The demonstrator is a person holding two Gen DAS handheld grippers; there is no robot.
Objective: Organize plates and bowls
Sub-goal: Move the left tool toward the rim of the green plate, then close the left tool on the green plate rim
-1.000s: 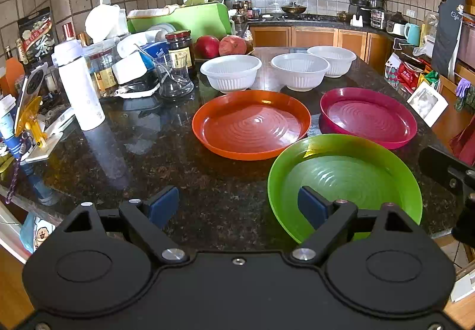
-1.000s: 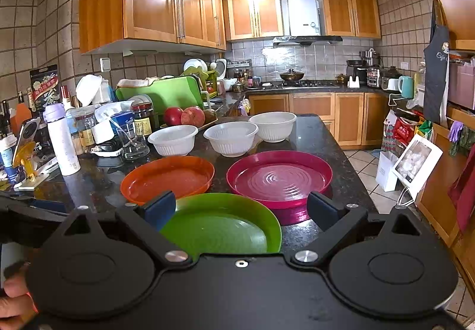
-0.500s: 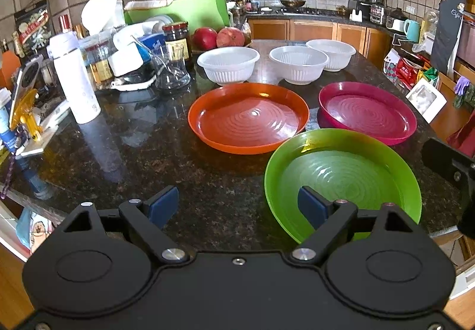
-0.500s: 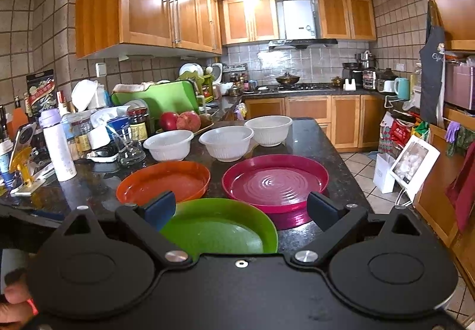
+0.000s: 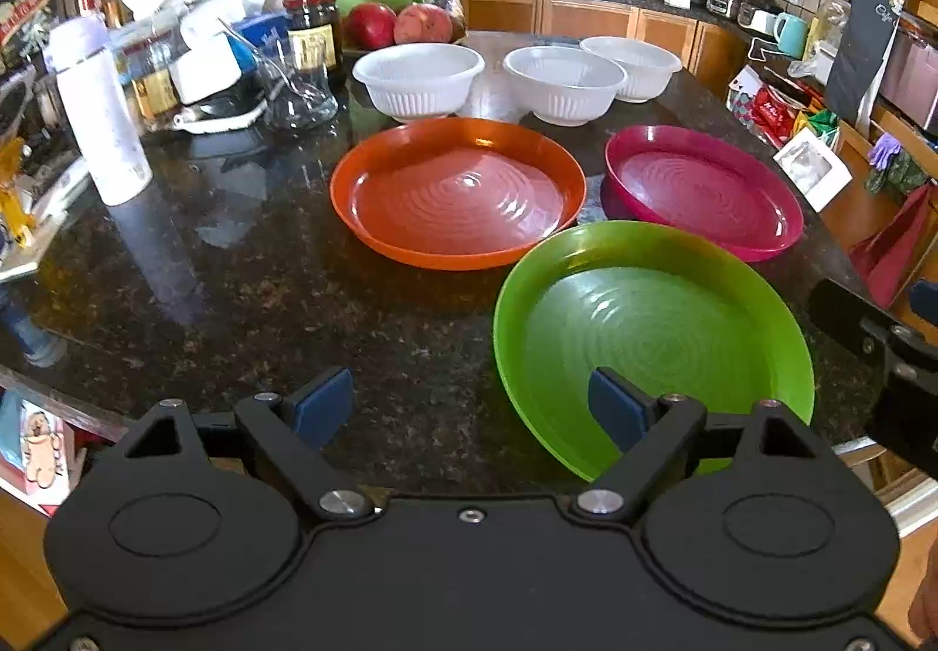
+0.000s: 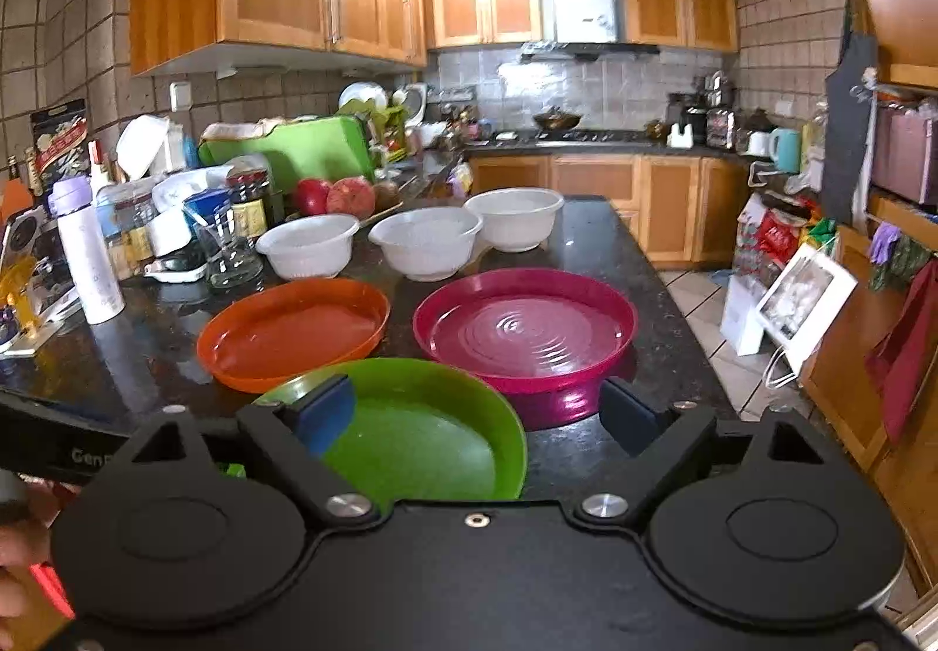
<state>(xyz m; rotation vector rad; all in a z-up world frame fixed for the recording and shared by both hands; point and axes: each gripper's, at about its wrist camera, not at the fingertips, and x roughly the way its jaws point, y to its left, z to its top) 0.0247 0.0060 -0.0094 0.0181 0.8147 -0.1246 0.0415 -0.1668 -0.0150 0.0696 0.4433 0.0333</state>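
Nothing is stacked yet: both tongs, left (image 5: 469, 408) and right (image 6: 483, 416), hover spread and empty (the right closing slightly) over the round green plastic plate (image 5: 651, 340). Next, I judge, one must pinch its near rim and carry it onto the round orange plastic plate (image 5: 457, 194) just beyond on the dark stone surface (image 5: 234, 270).

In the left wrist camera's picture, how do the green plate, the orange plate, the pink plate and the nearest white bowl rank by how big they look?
Largest to smallest, as they look:
1. green plate, though it lies nearest the camera
2. orange plate
3. pink plate, close to the orange one, so that order is unsure
4. nearest white bowl, plainly smallest
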